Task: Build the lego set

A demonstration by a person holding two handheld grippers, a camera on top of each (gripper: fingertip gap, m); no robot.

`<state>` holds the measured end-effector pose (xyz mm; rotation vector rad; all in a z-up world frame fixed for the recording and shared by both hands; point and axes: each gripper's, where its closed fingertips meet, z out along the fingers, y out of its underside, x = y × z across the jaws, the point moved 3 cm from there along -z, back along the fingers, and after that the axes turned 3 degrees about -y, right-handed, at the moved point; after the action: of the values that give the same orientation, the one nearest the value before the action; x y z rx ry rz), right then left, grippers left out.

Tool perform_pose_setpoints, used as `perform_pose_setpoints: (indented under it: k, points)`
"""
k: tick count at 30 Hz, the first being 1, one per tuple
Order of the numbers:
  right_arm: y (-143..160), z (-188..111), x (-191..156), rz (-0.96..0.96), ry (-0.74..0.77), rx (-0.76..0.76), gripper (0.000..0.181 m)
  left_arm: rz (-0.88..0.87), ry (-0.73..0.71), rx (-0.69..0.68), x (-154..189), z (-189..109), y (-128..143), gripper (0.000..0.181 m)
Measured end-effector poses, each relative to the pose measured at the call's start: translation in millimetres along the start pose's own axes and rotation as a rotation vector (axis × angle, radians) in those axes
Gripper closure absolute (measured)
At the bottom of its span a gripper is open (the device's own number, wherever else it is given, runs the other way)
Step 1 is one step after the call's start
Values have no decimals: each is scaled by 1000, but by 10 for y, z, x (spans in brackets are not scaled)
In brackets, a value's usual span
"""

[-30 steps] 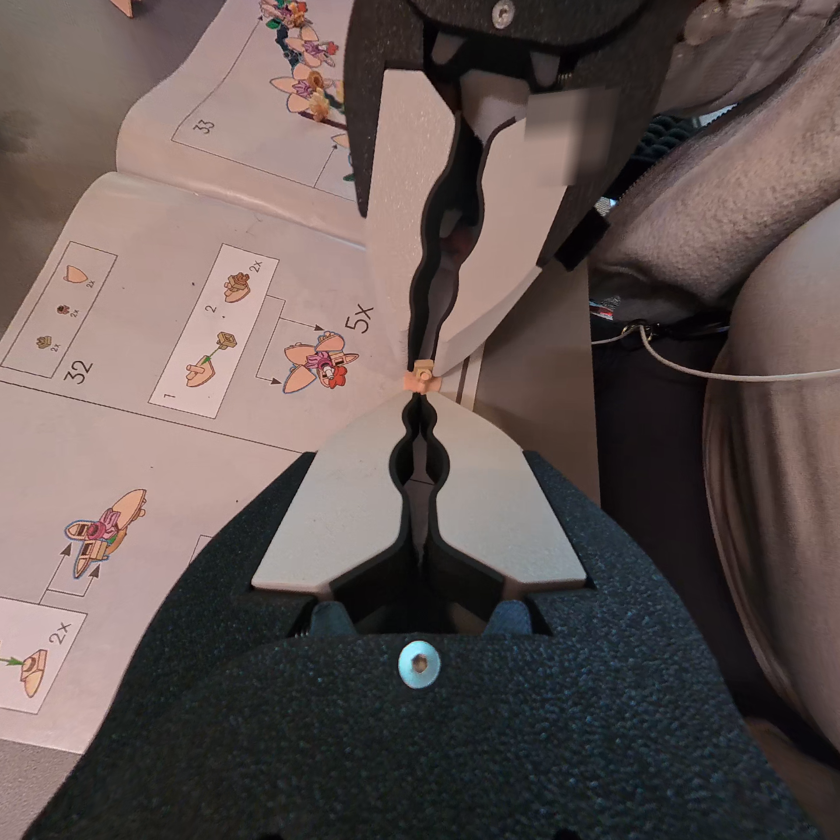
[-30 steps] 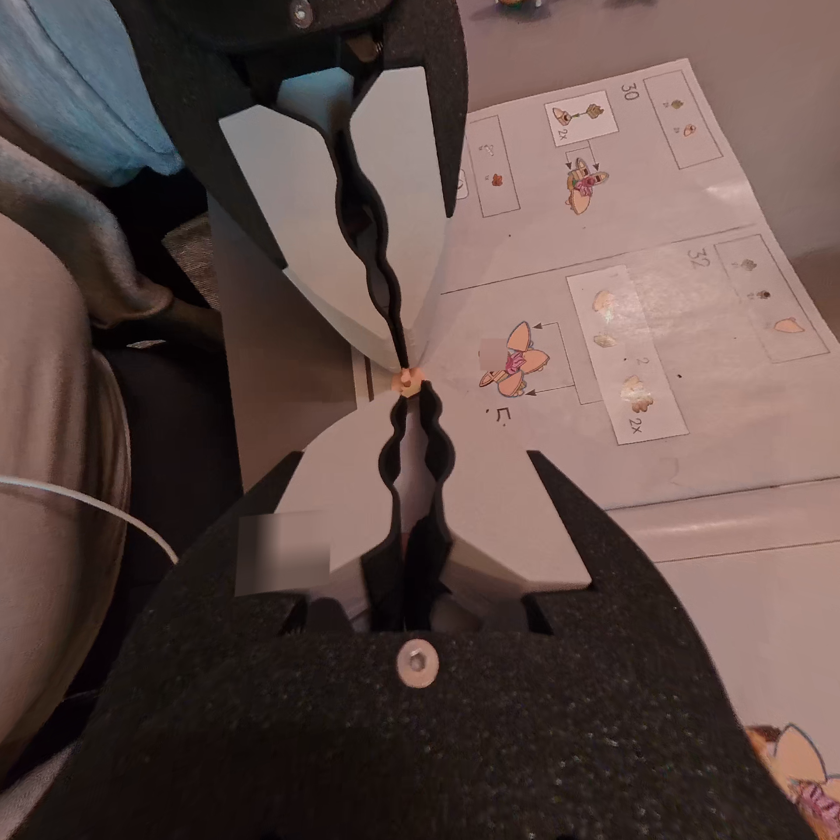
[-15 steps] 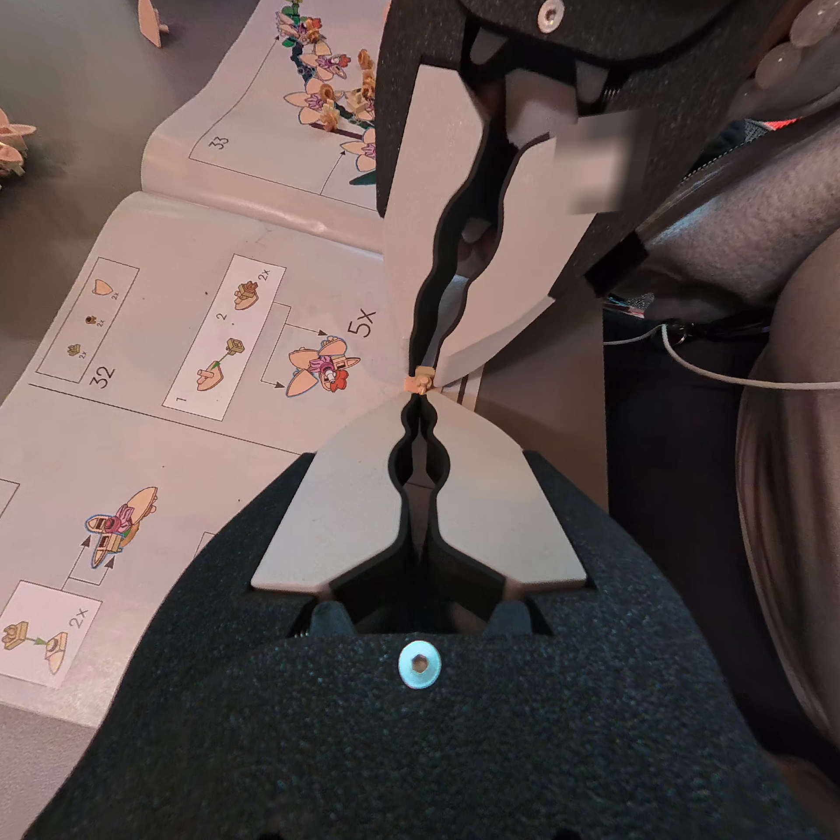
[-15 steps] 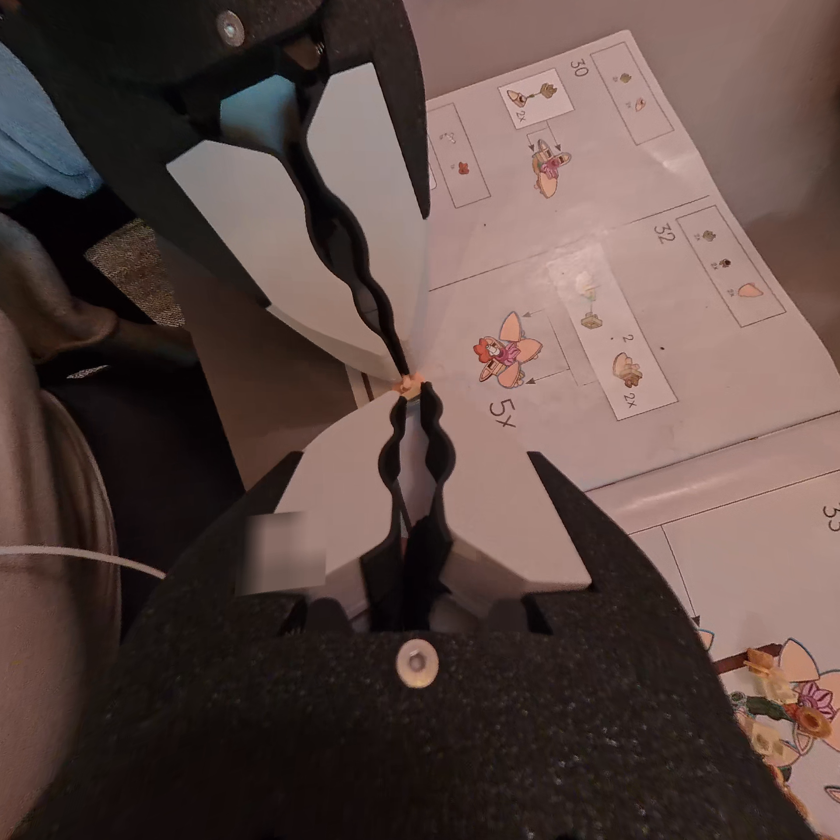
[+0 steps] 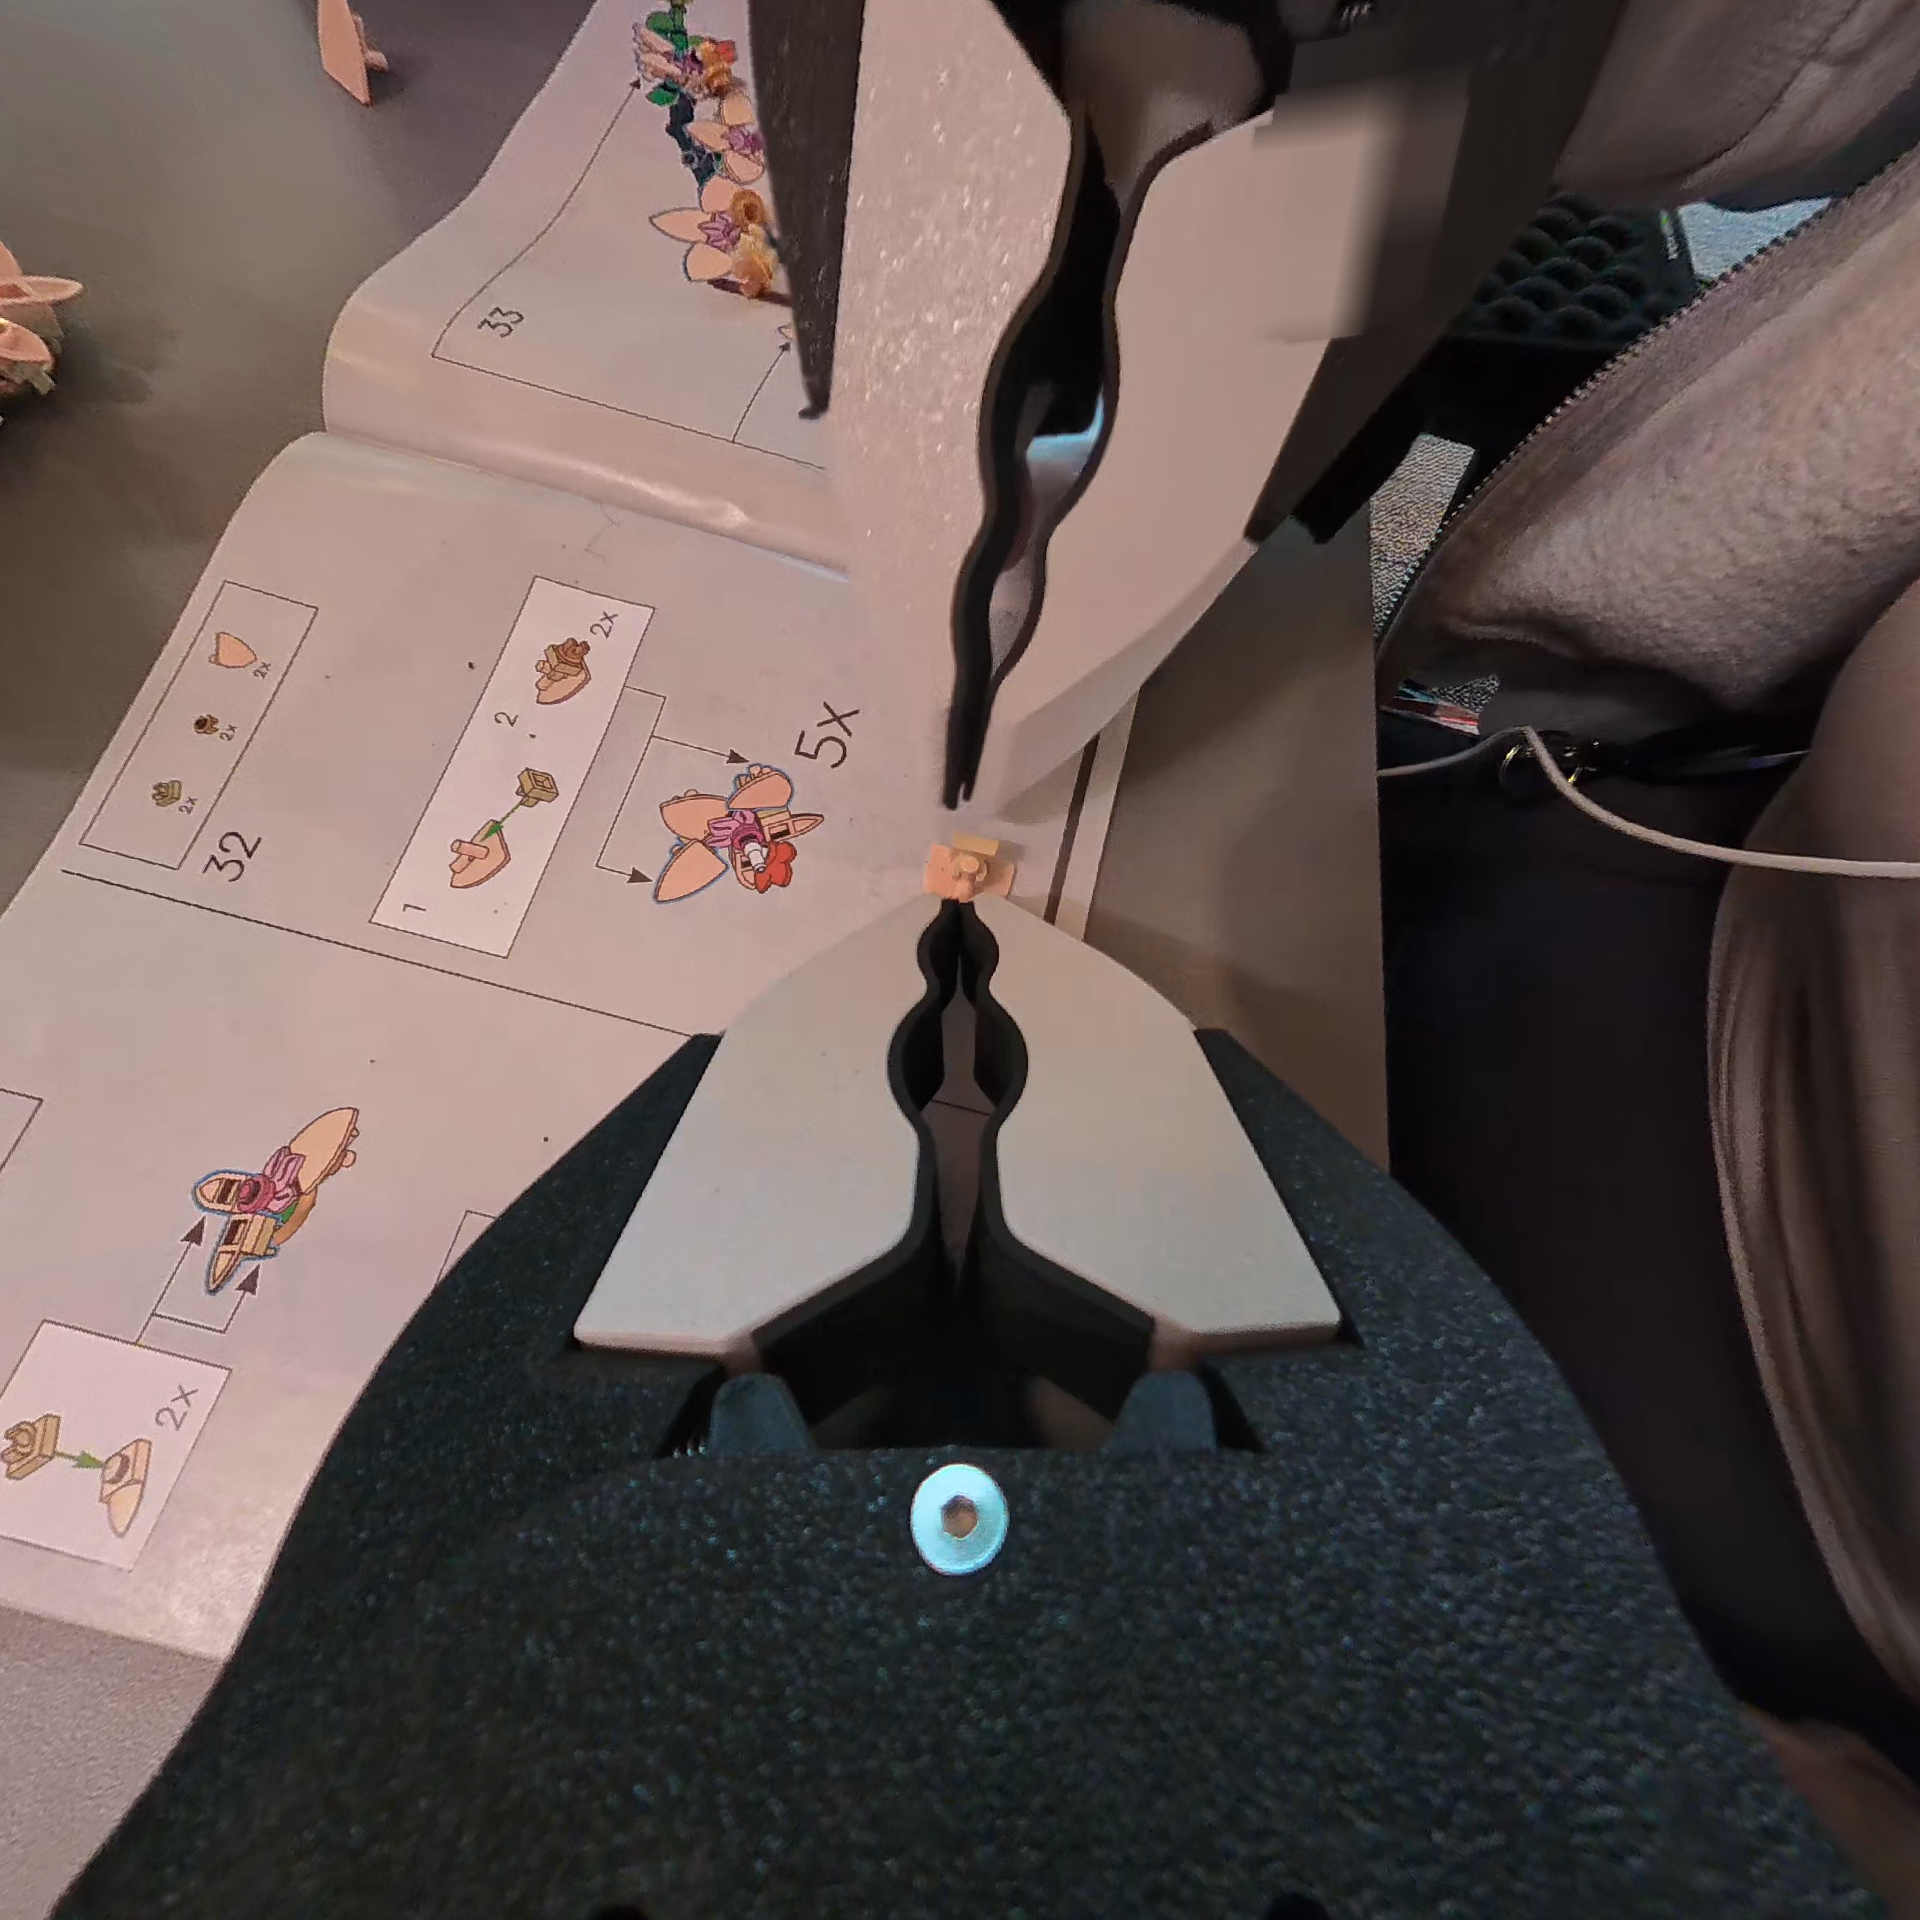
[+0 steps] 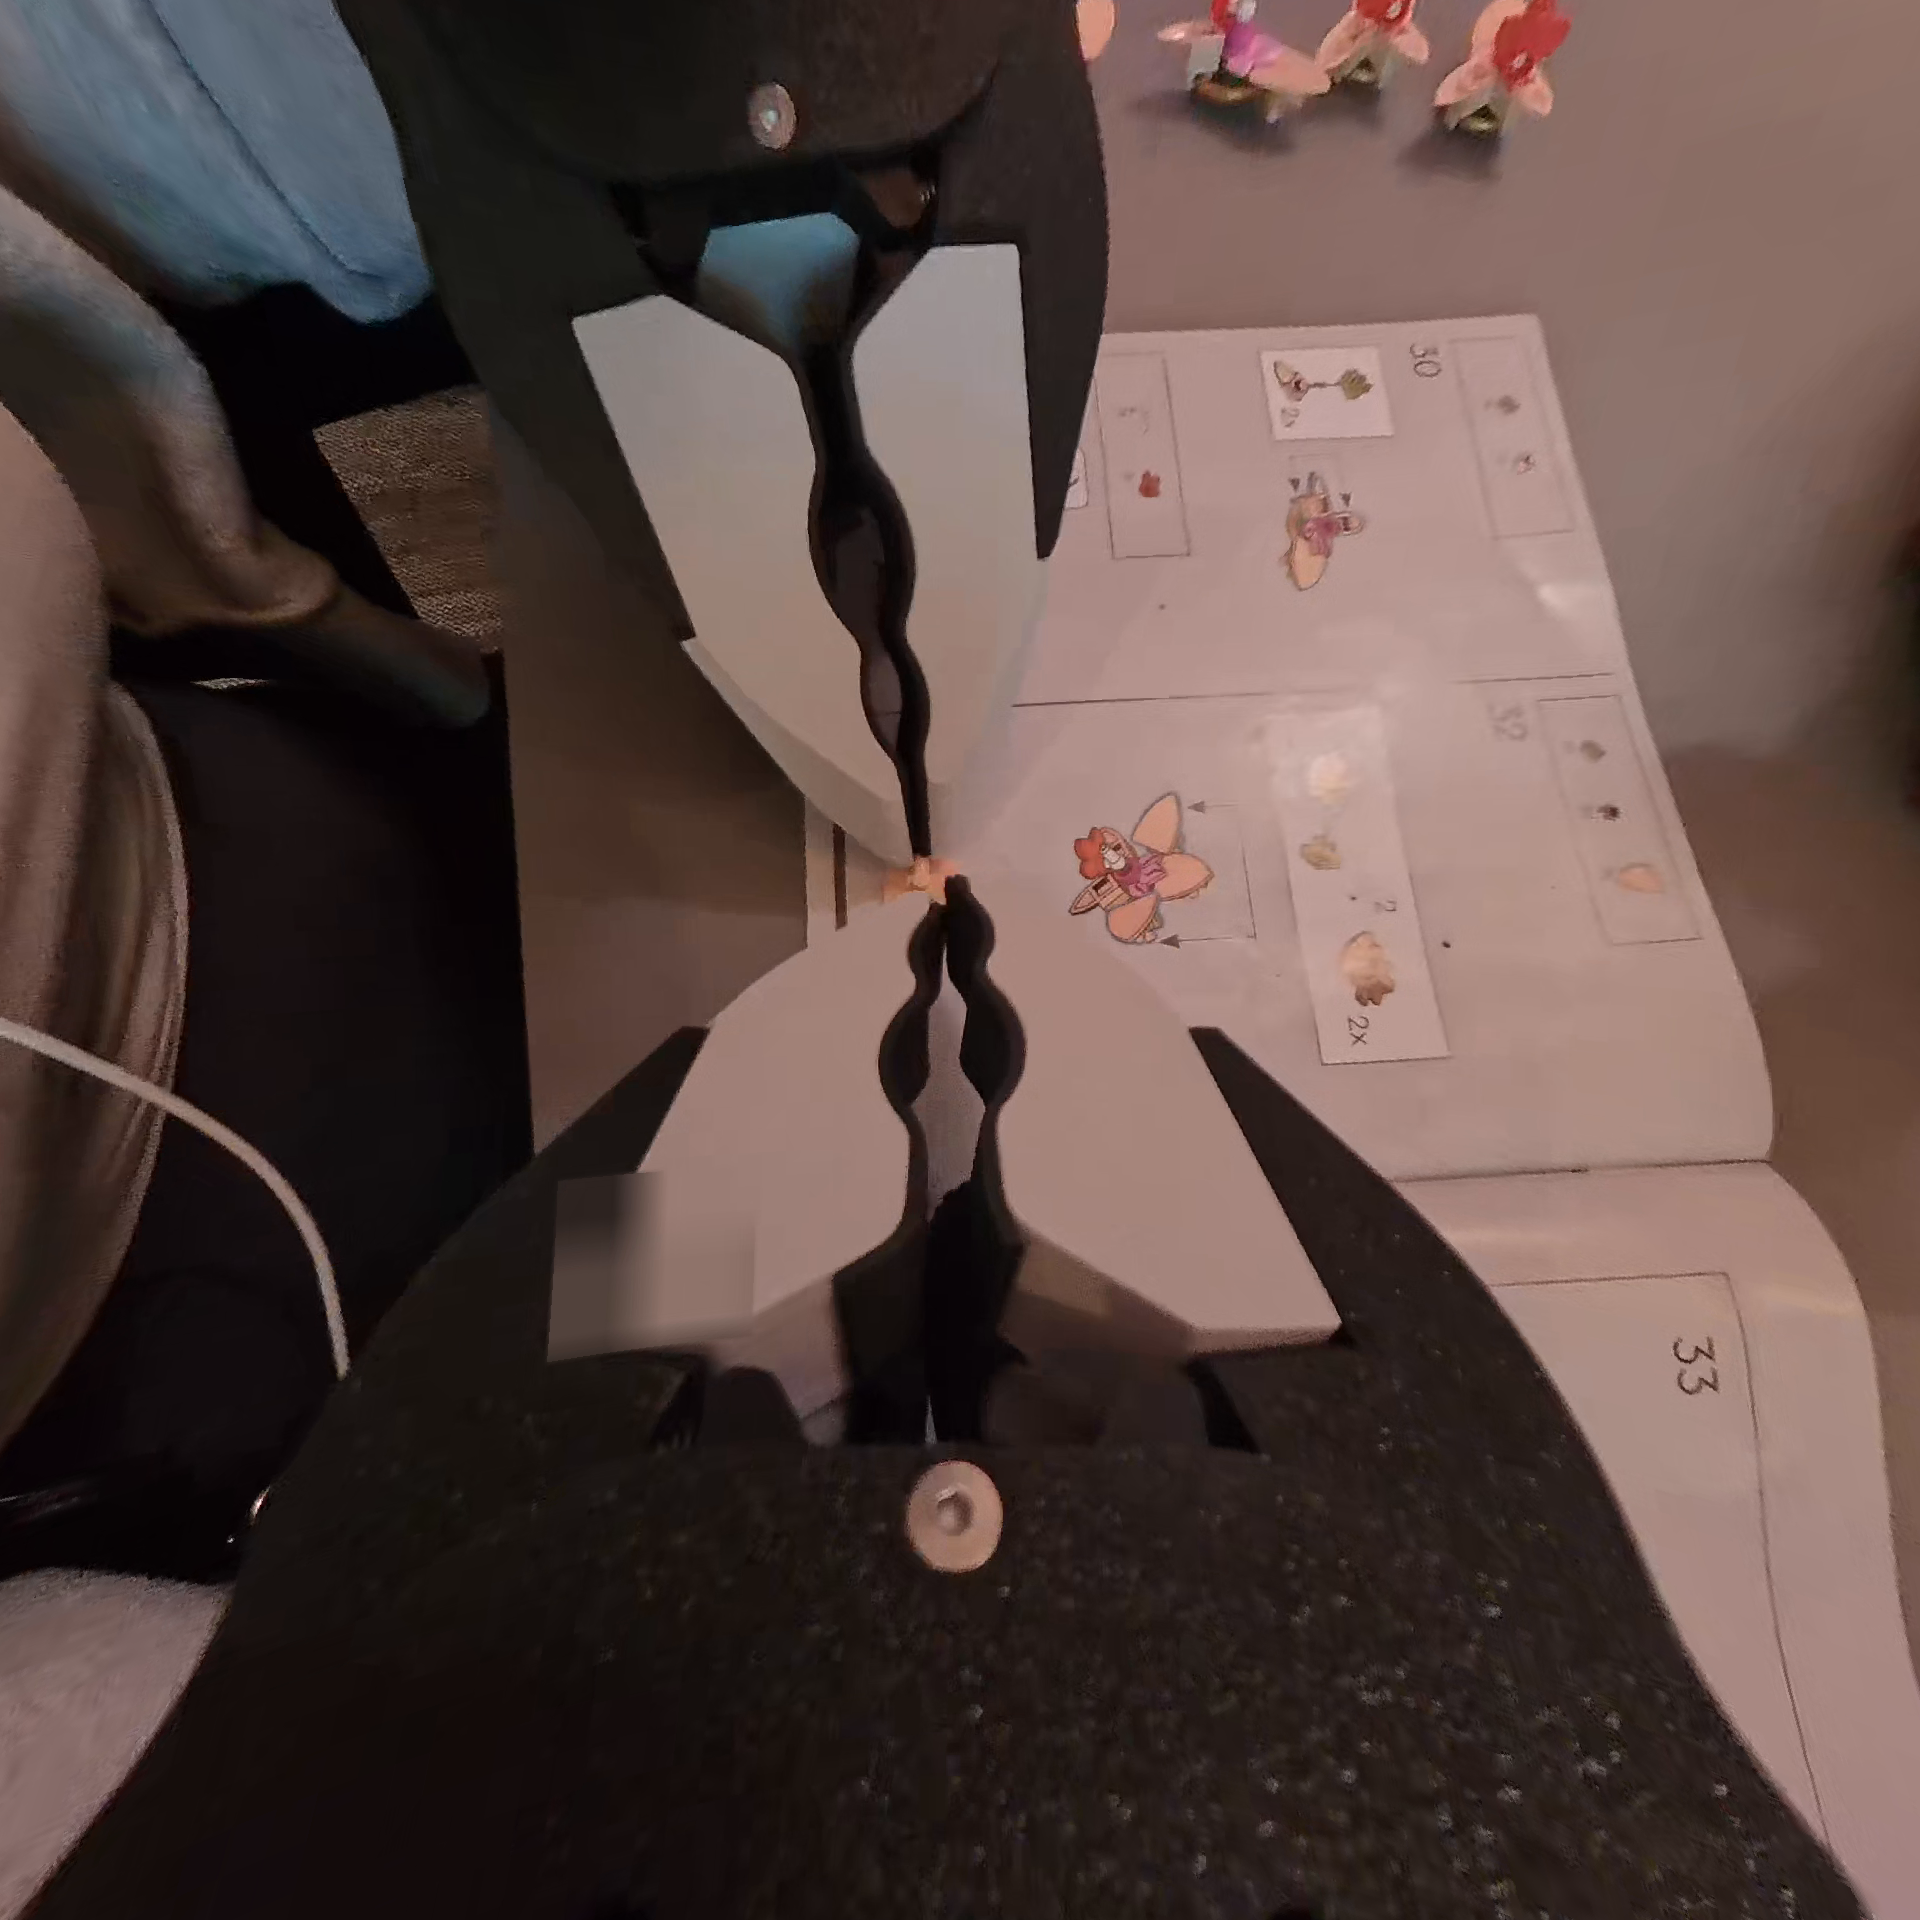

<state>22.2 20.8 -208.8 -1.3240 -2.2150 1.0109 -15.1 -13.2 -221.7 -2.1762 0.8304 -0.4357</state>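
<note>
Near the middle of the left wrist view, the left claw (image 5: 954,906) is clamped on a small peach lego piece (image 5: 968,869), which sits right at its fingertips with a tiny peg facing the camera. Half a second ago the right claw (image 5: 956,795) touched this piece from above; now its tips, closed together, hang just apart from it, and the gap between the two claws has widened. From the right wrist view the right claw (image 6: 951,891) shows its fingers pressed together with the lego piece (image 6: 916,878) just beyond and slightly left of its tips, pinched by the left claw (image 6: 918,850) that reaches down from the top of the frame. Below both claws lies the open instruction booklet (image 5: 436,997) on the grey bench (image 5: 156,260). Small finished flower builds (image 6: 1371,52) now show at the upper right of the right wrist view, standing on the bench (image 6: 1662,229) well apart from the claws.
</note>
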Motion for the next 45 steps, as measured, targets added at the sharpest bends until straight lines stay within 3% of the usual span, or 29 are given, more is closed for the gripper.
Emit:
perform_pose_setpoints:
  k: [1, 31, 36, 37, 39, 41, 43, 45]
  points:
    - [6, 22, -2, -3, -10, -3, 181, 0, 0, 0, 0, 0, 0, 181]
    - [29, 93, -49, 116, -87, -14, 181, 3, -2, 0, -3, -2, 1, 181]
    - [6, 53, -58, -68, -12, -9, 181, 6, -6, 1, -2, -3, 1, 181]
    - [-67, -26, -32, -107, 45, 60, 181, 7, -7, 1, -2, -3, 1, 181]
    - [-350, -367, -30, -152, 139, 345, 181, 12, -13, 1, 0, -4, 1, 181]
    - [-618, -911, -33, -131, 241, 721, 181, 5, -7, 1, -2, -4, 1, 181]
    - [-695, -1452, -70, -105, 309, 1033, 181, -3, 0, 0, -5, -4, 0, 181]
    - [-659, -1832, -145, -172, 398, 1221, 144, -2, 0, 0, -4, -4, 0, 181]
